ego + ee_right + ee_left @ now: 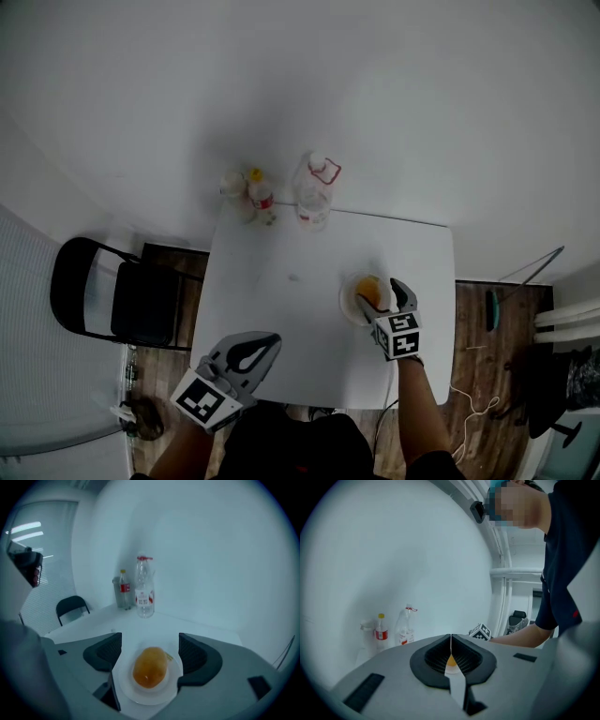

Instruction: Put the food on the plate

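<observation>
Right gripper view shows me the right gripper (150, 645) with its jaws spread wide and clamping nothing. The orange bun (150, 668) lies between them on the white plate (125, 686). Plate and bun sit at the right of the white table (281, 309). My left gripper (451, 641) is pressed shut and empty, over the table's near left edge.

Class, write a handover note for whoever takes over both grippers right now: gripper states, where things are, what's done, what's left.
Left gripper: shut, empty, near the table's front edge.
Right gripper: open at the plate, gripping nothing.
Food: an orange-brown piece lying on the white plate, on the table's right side.
Done: the food is on the plate.
Left: probably only to draw the right gripper clear.
</observation>
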Tool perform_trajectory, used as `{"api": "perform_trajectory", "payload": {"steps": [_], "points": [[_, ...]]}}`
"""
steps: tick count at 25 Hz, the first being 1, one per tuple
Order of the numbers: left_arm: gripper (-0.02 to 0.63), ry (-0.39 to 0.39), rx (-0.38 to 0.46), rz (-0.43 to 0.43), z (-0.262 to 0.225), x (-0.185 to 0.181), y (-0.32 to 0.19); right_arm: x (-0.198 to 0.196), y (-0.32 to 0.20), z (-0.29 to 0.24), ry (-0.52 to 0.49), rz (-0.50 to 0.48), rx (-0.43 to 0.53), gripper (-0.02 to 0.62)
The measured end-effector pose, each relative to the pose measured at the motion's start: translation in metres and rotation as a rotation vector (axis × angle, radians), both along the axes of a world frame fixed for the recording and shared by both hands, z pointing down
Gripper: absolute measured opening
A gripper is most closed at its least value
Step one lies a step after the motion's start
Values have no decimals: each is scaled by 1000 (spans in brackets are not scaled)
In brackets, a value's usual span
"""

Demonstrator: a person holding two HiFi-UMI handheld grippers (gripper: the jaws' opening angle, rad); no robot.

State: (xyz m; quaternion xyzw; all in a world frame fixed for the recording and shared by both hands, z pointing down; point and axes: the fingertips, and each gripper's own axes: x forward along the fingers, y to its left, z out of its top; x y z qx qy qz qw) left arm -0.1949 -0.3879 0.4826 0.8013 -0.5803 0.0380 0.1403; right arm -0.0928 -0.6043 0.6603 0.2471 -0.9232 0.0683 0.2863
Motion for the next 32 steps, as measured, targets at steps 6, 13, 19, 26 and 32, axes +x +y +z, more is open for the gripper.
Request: {"api": "perform_trajectory", "payload": {"steps": [6,13,19,26,32], "points": [[24,-2,62,42,-32,31,-1,31,26,-105,-217,8,72,367],[25,-14,149,97,-76,73,3,87,64,-183,-366,46,163,233],[24,-47,214,141,-106,100,3,133,96,-247,-499,74,261,106],[24,-54,301,176,-133,116,7,151,119,-318,-594,72,367,23],[24,-47,292,150,-137,105,7,146,135,-333,-552,68,423,21]]}}
